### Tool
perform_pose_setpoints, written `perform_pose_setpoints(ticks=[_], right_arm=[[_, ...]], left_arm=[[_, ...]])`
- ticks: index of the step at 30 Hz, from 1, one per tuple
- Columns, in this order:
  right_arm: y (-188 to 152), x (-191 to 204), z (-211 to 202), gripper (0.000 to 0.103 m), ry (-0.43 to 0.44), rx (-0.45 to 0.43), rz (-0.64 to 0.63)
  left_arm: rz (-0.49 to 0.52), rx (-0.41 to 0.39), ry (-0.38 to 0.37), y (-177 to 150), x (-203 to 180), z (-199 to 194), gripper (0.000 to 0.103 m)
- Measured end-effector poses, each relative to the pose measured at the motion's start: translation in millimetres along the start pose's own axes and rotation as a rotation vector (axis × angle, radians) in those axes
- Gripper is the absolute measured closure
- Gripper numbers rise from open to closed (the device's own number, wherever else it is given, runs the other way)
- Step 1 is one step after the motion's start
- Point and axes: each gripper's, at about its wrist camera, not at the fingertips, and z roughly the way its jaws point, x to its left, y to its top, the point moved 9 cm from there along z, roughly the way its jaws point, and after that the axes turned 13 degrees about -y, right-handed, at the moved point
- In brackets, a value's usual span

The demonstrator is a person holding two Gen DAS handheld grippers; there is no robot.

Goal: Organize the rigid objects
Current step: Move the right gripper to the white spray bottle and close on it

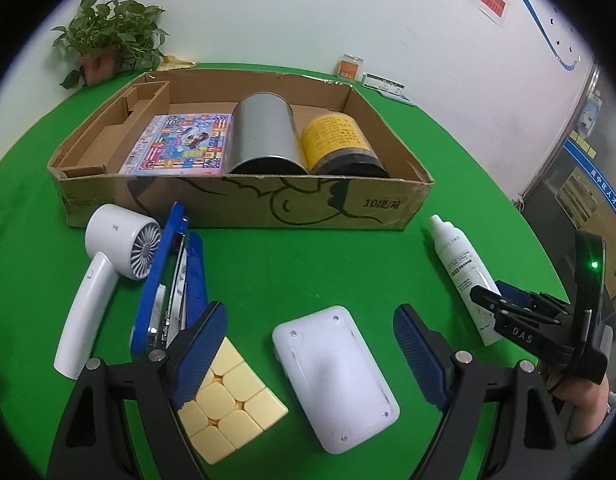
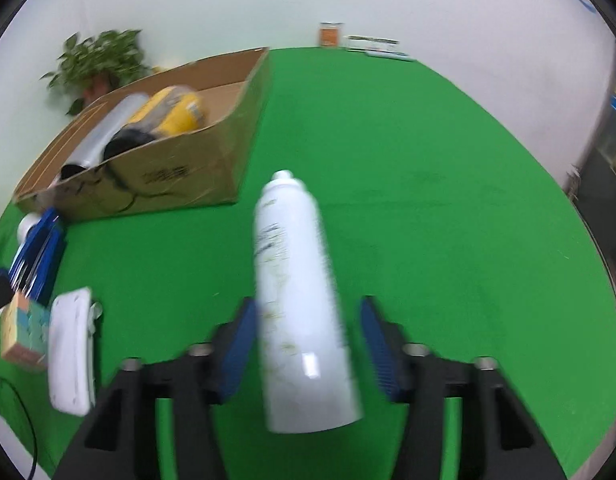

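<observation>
A cardboard box on the green table holds a colourful flat packet, a silver can and a yellow-labelled can. In front lie a white hair dryer, a blue stapler, a yellow cube and a white flat case. My left gripper is open, straddling the cube's edge and the case. My right gripper is open around a lying white spray bottle, its jaws on either side and apart from it. The bottle also shows in the left wrist view.
A potted plant stands at the back left. An orange jar and a small flat box sit at the table's far edge by the wall. The box stands left of the bottle.
</observation>
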Motion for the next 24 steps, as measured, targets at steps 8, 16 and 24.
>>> perform_pose_setpoints(ticks=[8,16,24], right_arm=[[-36,-3,-27,0.062,-0.137,-0.025,-0.141],[-45,50,-93,0.017,0.056,-0.179,-0.223],[-38,56,-70,0.019,0.201,-0.01,-0.077]], left_arm=[[-0.018,0.078,-0.114,-14,-16,10,0.018],[-0.037,0.147,-0.12,-18,-24,27,0.018],[-0.032,0.279,-0.235,-13,-46,53,0.02]])
